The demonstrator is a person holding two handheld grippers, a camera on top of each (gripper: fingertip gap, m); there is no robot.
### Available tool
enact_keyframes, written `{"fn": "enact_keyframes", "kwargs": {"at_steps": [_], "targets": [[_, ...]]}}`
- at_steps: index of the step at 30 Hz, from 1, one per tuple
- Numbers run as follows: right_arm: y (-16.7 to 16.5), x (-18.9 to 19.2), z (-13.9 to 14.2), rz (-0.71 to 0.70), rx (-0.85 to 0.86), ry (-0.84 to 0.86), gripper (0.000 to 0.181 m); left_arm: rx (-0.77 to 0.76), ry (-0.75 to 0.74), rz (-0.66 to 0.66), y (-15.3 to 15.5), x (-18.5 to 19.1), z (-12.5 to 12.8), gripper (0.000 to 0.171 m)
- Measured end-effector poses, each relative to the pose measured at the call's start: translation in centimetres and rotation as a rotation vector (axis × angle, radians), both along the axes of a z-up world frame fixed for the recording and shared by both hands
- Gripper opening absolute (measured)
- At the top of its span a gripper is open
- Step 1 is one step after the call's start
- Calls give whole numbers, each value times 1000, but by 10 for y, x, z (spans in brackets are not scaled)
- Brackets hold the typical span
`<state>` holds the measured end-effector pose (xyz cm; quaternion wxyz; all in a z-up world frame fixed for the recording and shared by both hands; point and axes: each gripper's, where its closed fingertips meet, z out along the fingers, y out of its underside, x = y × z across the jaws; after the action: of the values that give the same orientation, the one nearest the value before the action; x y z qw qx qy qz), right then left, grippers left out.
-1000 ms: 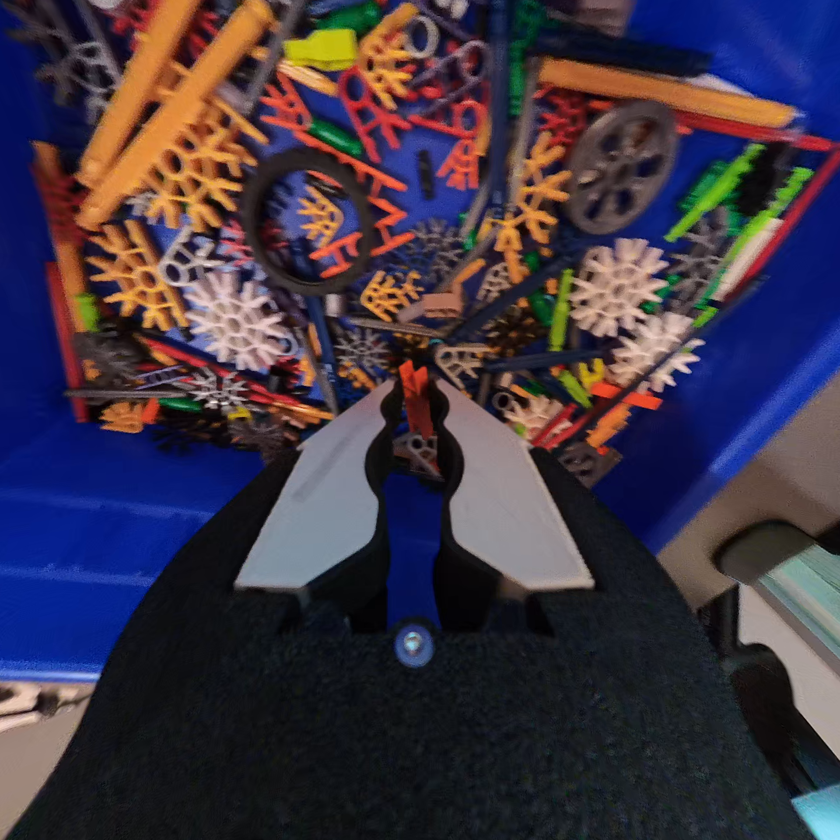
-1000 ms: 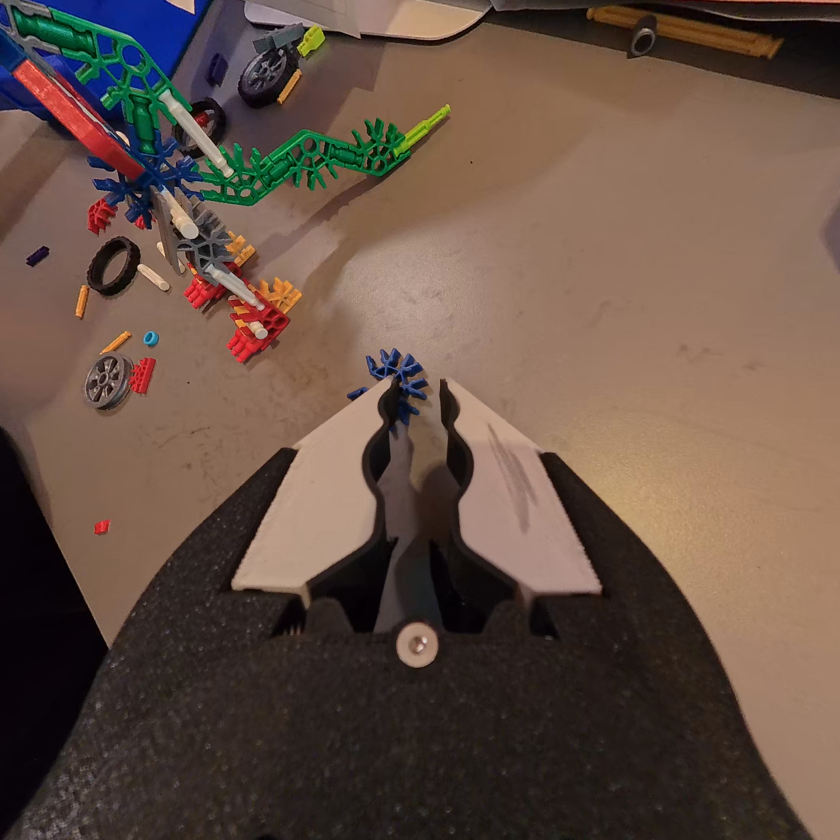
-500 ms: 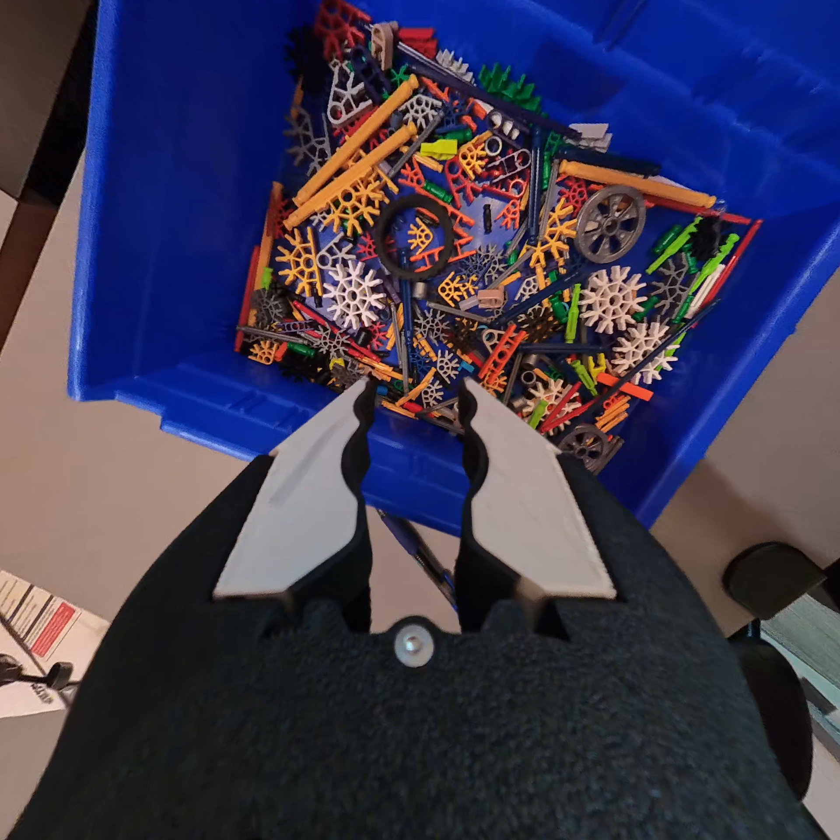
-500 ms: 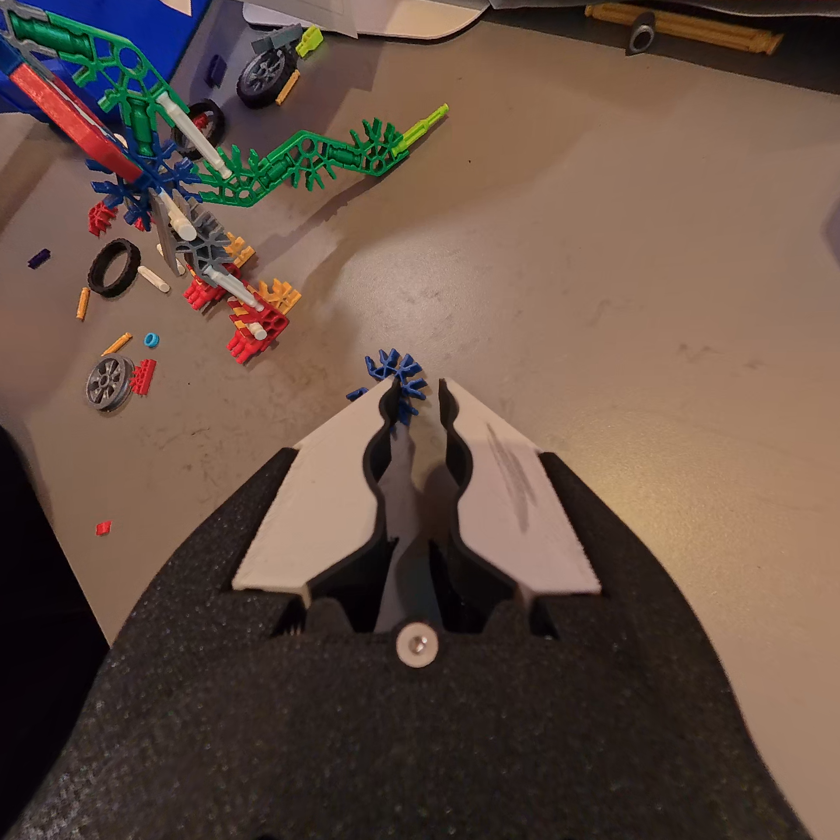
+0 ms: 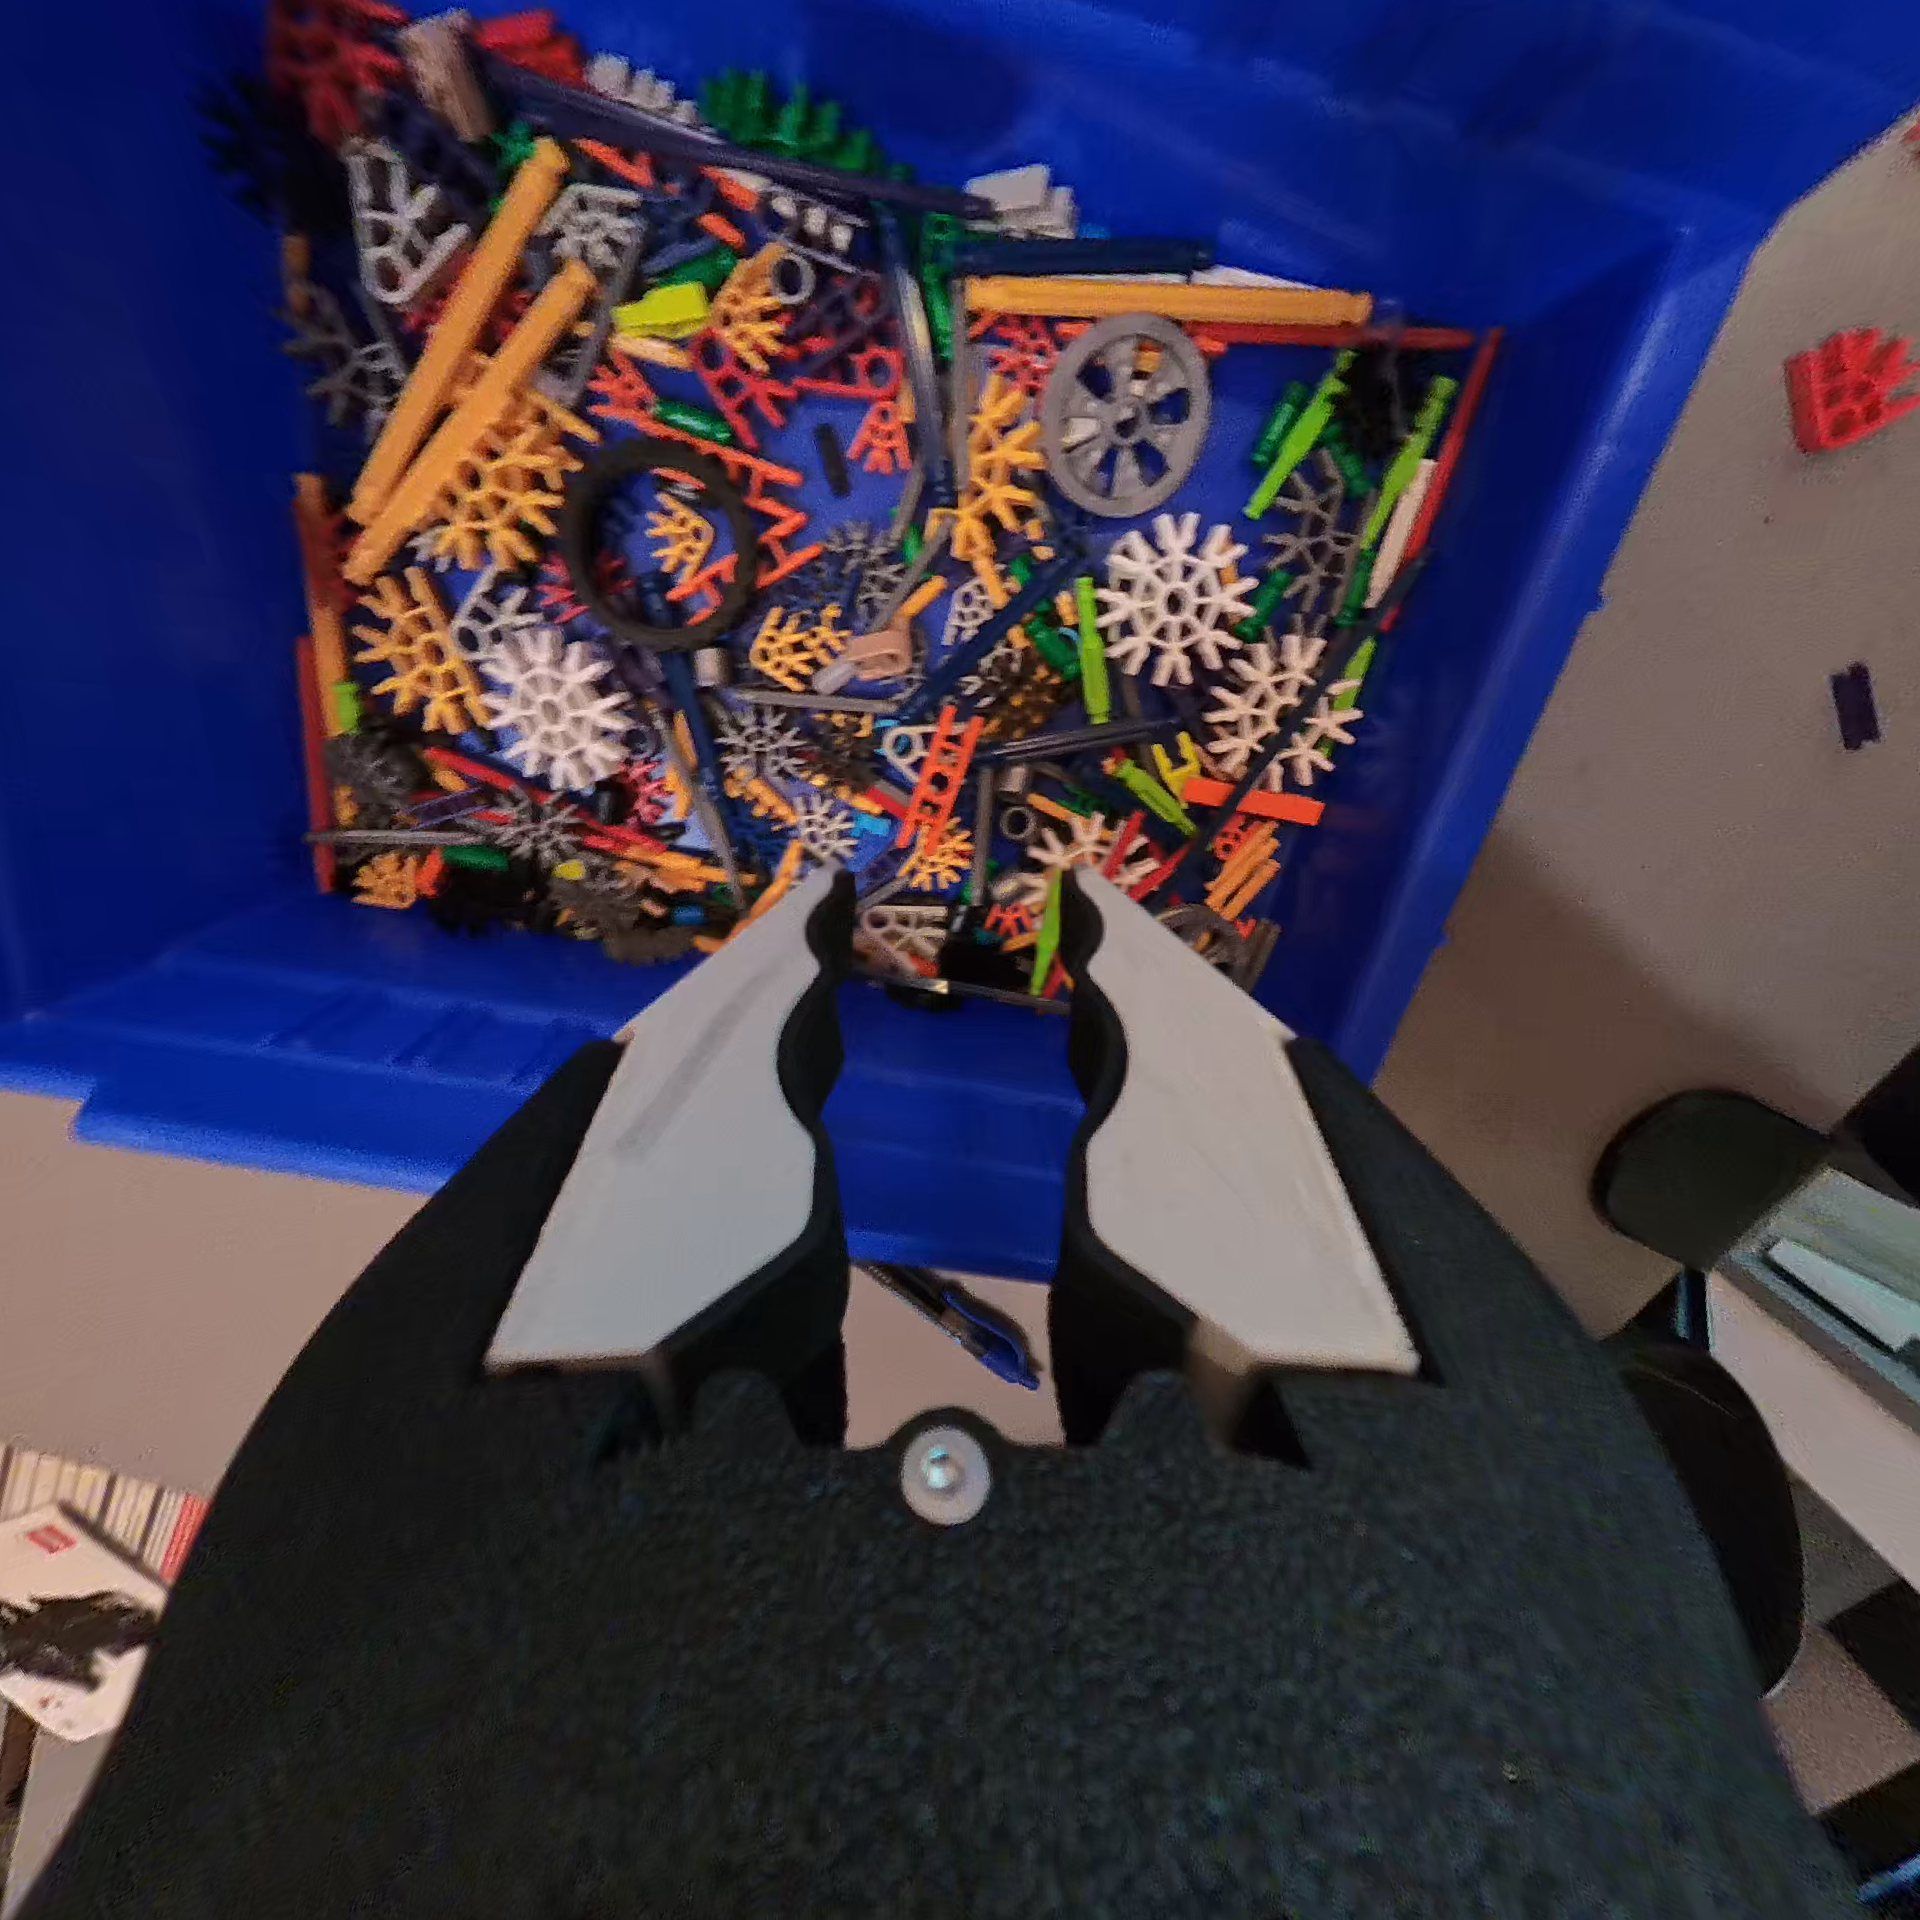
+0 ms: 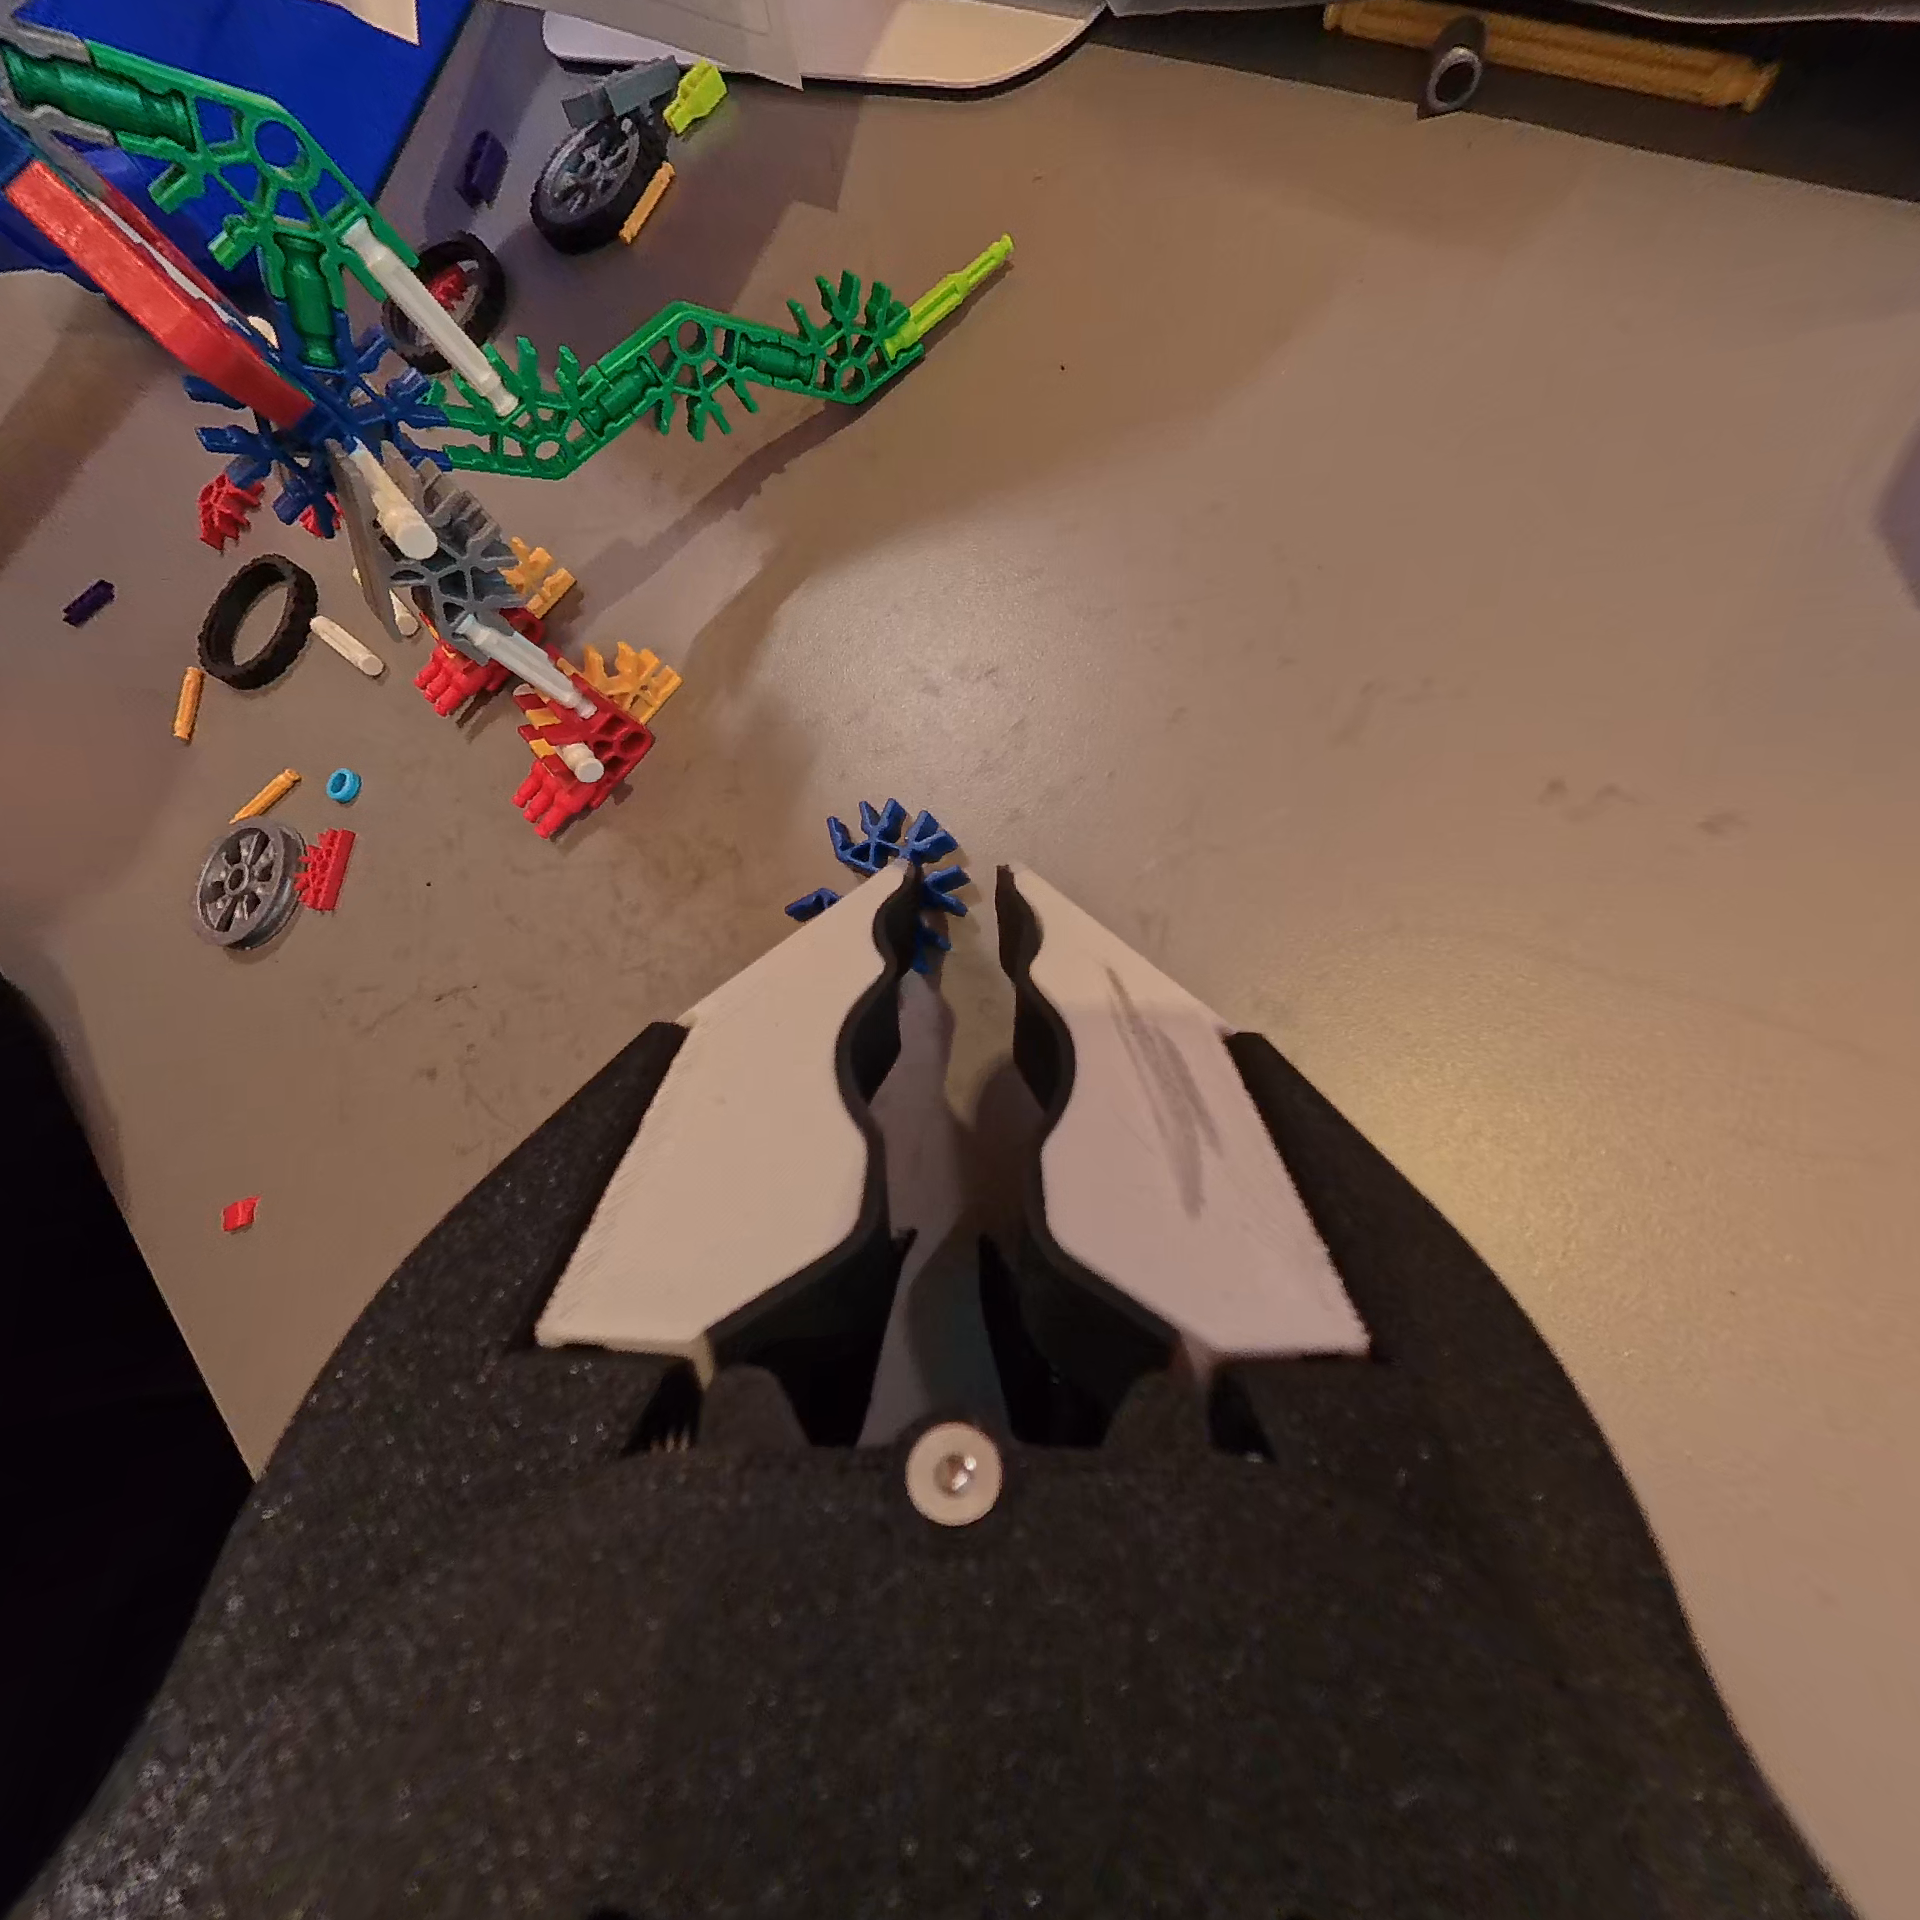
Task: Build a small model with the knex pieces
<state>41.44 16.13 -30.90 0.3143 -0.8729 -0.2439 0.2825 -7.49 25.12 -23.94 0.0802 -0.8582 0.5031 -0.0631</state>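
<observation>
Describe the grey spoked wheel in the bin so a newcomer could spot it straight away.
Look into the blue bin of mixed construction pieces, upper right of the pile. Just below the long orange rod lies the grey spoked wheel, the only large solid-rimmed grey disc among white snowflake connectors.

One blue bin (image 5: 145, 644), two grey spoked wheels (image 5: 1125, 416) (image 6: 241, 883), three white snowflake connectors (image 5: 1174, 597).

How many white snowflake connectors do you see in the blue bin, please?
3 clearly: one at left, one at right, one just below it. Others may lie buried or blurred in the pile inside the blue bin.
</observation>
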Motion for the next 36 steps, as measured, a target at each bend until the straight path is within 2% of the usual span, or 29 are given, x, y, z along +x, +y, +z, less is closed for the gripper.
{"fn": "enact_keyframes", "kwargs": {"at_steps": [8, 14, 18, 24, 30, 32, 36], "targets": [[1, 0, 0, -4, -7, 4, 13, -72, 30, -163, -32, 26, -26, 41], [1, 0, 0, -6, -6, 3, 13, -89, 18, -267, -41, 52, -43, 45], [1, 0, 0, -6, -5, 2, 13, -94, 36, -308, -41, 59, -54, 54], [1, 0, 0, -6, -5, 2, 13, -55, 33, -305, -32, 62, -59, 53], [1, 0, 0, -8, -17, 12, 12, -25, 95, -254, -18, 44, -61, 52], [1, 0, 0, -8, -19, 14, 12, 4, 114, -218, -8, 36, -57, 51], [2, 0, 0, -9, -24, 18, 12, 44, 50, -169, 6, 39, -44, 49]]}}
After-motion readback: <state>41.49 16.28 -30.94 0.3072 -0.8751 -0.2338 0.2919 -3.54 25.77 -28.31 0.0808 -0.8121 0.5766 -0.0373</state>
